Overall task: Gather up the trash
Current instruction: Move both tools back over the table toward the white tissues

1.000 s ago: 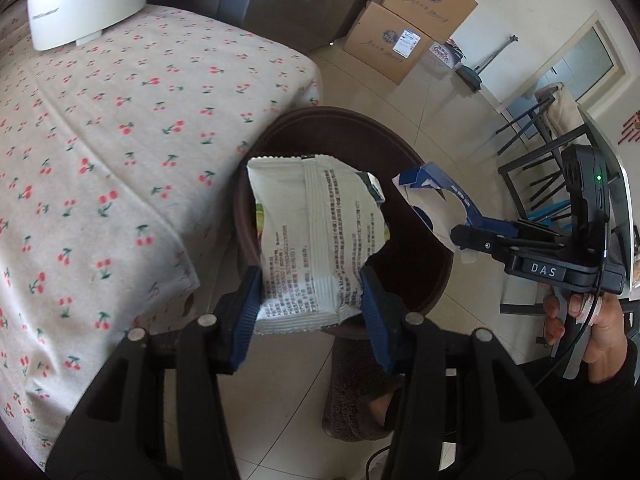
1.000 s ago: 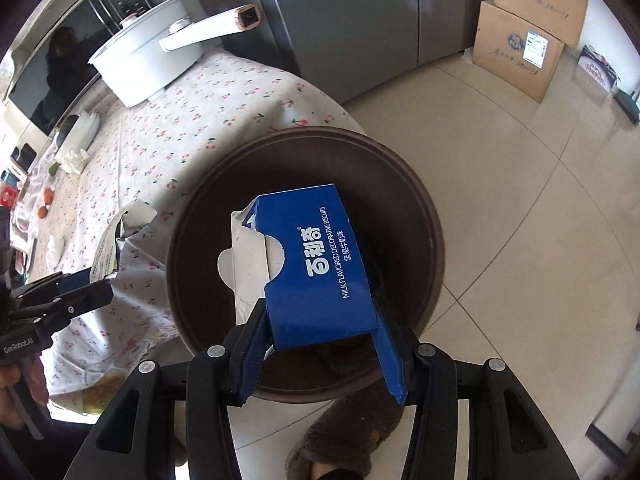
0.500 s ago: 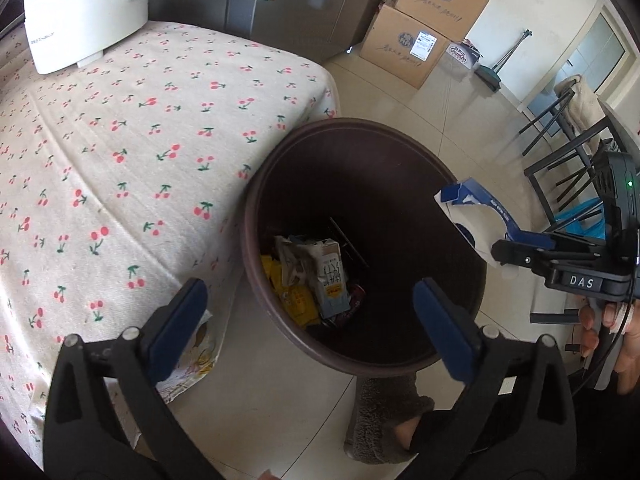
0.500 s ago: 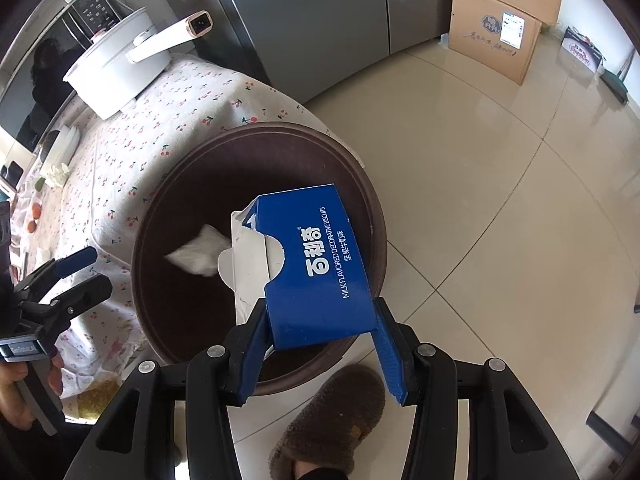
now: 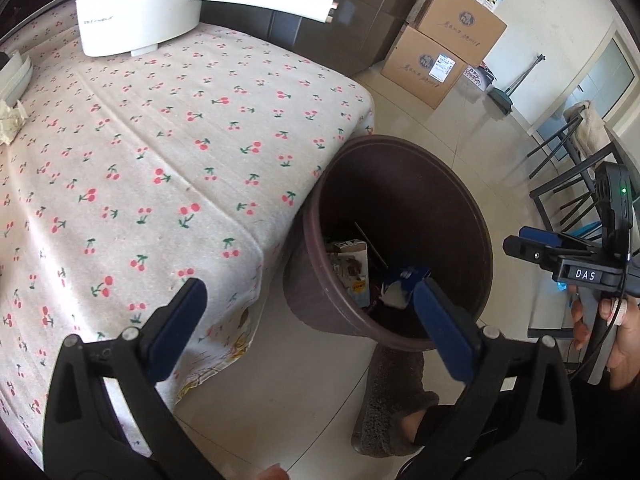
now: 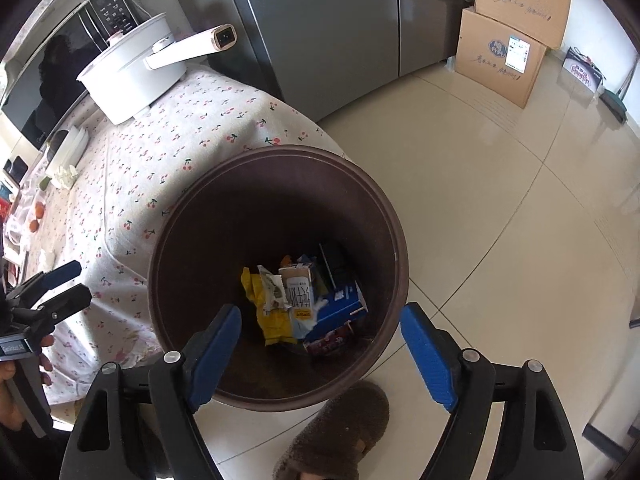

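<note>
A dark brown round trash bin stands on the floor by the table corner; it also shows in the left wrist view. Inside lie a blue biscuit box, a white snack packet and a yellow wrapper. My right gripper is open and empty above the bin's near rim. My left gripper is open and empty, over the gap between the table edge and the bin. In the left wrist view the blue box shows in the bin.
The table wears a cherry-print cloth with a white cooking pot at the back. Cardboard boxes stand by the wall beside a grey fridge. A furry slipper is in front of the bin. Chairs stand at right.
My left gripper opened and dropped the white packet into the bin, then drew back toward the table. My right gripper opened and the blue box fell into the bin.
</note>
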The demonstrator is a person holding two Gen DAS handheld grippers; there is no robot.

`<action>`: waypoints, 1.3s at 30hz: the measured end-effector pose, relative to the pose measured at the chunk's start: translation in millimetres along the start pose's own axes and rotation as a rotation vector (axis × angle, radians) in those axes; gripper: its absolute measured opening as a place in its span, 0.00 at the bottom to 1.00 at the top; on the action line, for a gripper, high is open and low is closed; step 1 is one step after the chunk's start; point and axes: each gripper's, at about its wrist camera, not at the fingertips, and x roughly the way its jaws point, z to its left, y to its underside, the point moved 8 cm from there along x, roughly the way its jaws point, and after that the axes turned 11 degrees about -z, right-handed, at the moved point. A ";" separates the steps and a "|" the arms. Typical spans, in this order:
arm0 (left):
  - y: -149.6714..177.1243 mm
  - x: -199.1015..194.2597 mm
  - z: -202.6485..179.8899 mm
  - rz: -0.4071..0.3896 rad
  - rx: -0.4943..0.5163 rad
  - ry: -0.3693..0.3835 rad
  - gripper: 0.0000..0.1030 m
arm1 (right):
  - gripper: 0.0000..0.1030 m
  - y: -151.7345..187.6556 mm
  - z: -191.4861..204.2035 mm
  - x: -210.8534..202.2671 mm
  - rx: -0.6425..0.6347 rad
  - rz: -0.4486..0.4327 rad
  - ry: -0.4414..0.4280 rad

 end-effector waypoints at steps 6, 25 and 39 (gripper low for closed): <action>3.4 -18.9 22.1 -0.009 -0.004 -0.051 1.00 | 0.81 -1.3 15.9 1.9 -0.010 0.016 -0.001; 24.3 -83.9 136.9 -0.048 -0.162 -0.235 1.00 | 0.82 -16.4 145.0 11.0 -0.153 0.037 -0.092; 39.8 -85.6 253.0 -0.004 -0.231 -0.491 1.00 | 0.84 -20.8 268.7 49.1 -0.372 0.090 -0.146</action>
